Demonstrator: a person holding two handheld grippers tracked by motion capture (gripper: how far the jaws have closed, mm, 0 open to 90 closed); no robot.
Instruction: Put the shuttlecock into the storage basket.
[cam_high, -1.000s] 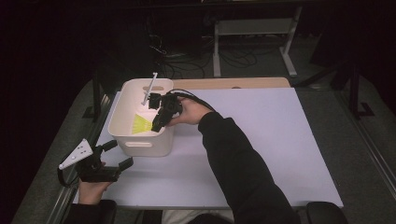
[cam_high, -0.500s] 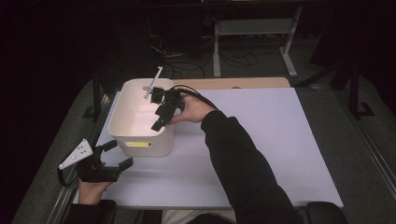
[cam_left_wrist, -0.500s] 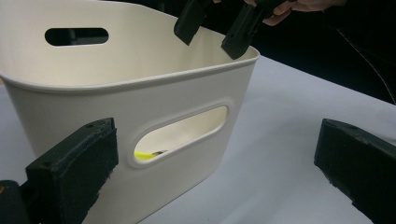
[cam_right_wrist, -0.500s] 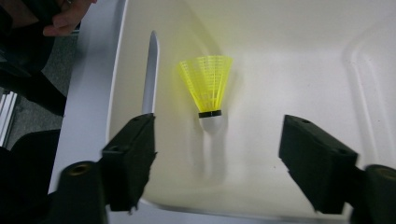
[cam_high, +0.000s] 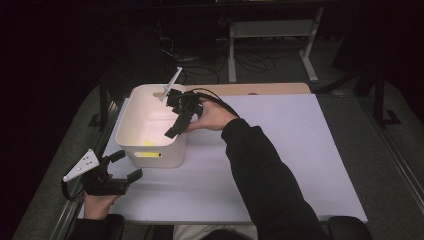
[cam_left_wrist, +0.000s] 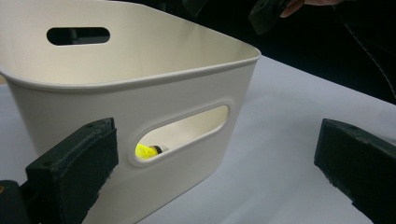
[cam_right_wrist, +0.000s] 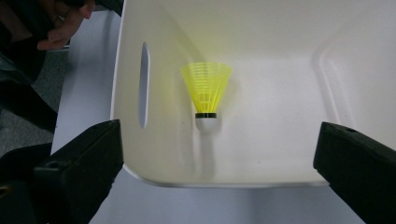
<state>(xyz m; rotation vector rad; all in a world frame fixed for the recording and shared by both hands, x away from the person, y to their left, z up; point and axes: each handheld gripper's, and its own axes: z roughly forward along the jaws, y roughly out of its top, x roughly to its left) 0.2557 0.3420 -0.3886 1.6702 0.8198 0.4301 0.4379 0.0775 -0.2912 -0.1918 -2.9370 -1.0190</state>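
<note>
1. Shuttlecock (cam_right_wrist: 207, 93) lies loose on white bin (cam_high: 131, 131) floor, near handle slot.
2. Right gripper (cam_high: 181, 114) tilted down over bin rim, forearm outstretched, jaws just opened wide, empty.
3. Left gripper (cam_high: 120, 171) low beside bin, jaws wide, empty.

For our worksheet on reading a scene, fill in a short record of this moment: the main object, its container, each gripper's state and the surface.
Object: yellow shuttlecock, lying on its side
Container: white bin with slot handles; the shuttlecock rests on its floor
Right gripper: above the bin, jaws wide after just opening, nothing between them
Left gripper: open, near the bin's front wall, holding nothing
Surface: white table
</note>
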